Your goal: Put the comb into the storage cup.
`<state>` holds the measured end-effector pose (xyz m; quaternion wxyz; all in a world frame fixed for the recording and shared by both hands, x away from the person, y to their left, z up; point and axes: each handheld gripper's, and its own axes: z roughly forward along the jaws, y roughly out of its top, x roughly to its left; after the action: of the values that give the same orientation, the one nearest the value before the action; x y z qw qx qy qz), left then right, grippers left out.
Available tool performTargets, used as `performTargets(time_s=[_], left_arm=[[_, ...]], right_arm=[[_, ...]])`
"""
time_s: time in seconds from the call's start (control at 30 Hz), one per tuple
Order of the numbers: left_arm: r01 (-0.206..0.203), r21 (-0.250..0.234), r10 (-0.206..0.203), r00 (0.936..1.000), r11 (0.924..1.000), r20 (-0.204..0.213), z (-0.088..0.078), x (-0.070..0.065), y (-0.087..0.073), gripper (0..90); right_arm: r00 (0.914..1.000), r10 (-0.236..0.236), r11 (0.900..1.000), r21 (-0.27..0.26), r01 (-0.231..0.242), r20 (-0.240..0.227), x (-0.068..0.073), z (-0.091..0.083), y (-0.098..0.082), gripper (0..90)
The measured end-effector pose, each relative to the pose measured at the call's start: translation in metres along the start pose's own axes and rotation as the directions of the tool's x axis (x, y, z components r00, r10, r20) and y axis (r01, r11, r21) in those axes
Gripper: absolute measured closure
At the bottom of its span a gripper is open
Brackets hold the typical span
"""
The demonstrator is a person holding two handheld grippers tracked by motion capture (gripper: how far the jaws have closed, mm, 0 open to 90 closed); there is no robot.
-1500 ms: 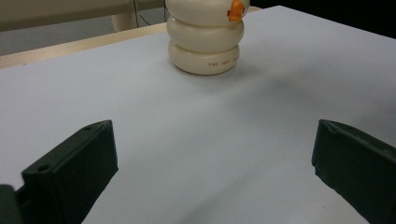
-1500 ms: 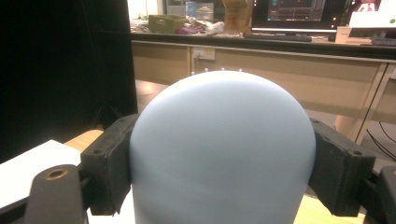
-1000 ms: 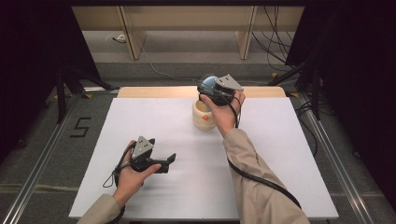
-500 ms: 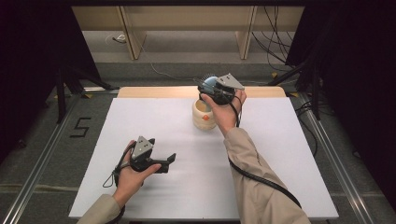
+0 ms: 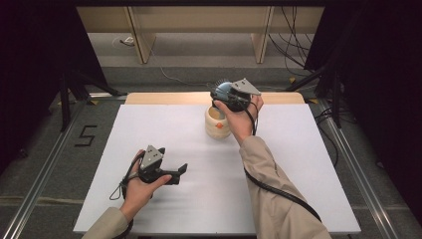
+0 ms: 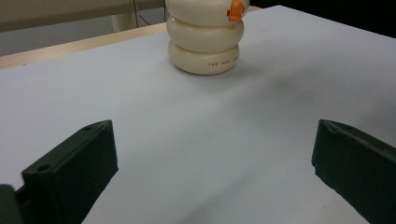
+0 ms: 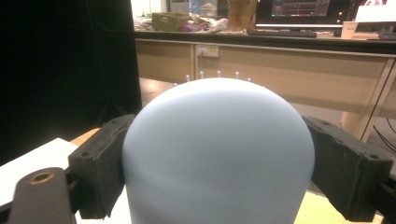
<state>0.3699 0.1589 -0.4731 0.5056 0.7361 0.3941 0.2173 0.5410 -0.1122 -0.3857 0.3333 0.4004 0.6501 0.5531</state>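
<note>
Brightness: we see the white table (image 5: 298, 164) evenly and brightly lit from above, while the surroundings on both sides drop to near black.
Shadows: we find only soft, faint ones, beside the cream ringed cup (image 6: 205, 42) and under the left gripper (image 5: 180, 170).
Glare: we note none on the table.
Focus: in the right gripper view the pale blue dome (image 7: 219, 154) looks soft, with the desk behind sharper.
Sharpness: the high view looks slightly grainy to us.

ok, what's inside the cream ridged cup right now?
From the high view, the cream ridged cup shows an open mouth with a tan inner wall and nothing visible in it. The right gripper, holding a pale blue brush, overlaps the far rim, so the bottom stays unseen.
</note>
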Motion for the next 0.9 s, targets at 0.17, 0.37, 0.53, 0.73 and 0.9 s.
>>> performTargets(time_s=[0.17, 0.37, 0.53, 0.73, 0.9], left_arm=[[-0.001, 0.001, 0.001, 1.0000, 1.0000, 0.001, 0.0001, -0.0002, -0.0001, 0.0], [0.001, 0.000, -0.001, 1.0000, 1.0000, 0.000, 0.0003, -0.0002, -0.0001, 0.0], [0.000, 0.000, 0.000, 1.0000, 1.0000, 0.000, 0.0004, -0.0003, -0.0003, 0.0], [-0.002, 0.003, 0.002, 1.0000, 1.0000, -0.001, 0.0003, -0.0001, -0.0002, 0.0], [-0.003, 0.004, 0.003, 1.0000, 1.0000, 0.000, 0.0004, 0.0002, -0.0004, 0.0]], right_arm=[[1.0000, 0.001, 1.000, 0.010, -0.001, -0.006, -0.0014, -0.0011, -0.0004, 11.3], [0.9999, -0.002, 1.000, 0.023, 0.003, -0.015, -0.0022, -0.0026, -0.0003, 9.5], [0.9995, -0.005, 0.999, 0.036, 0.006, -0.031, -0.0023, -0.0044, -0.0016, 5.3], [0.9986, -0.006, 0.999, 0.042, 0.008, -0.052, -0.0020, -0.0056, -0.0034, 3.4], [0.9989, -0.011, 0.999, 0.046, 0.013, -0.045, 0.0001, -0.0075, -0.0044, 5.7]])
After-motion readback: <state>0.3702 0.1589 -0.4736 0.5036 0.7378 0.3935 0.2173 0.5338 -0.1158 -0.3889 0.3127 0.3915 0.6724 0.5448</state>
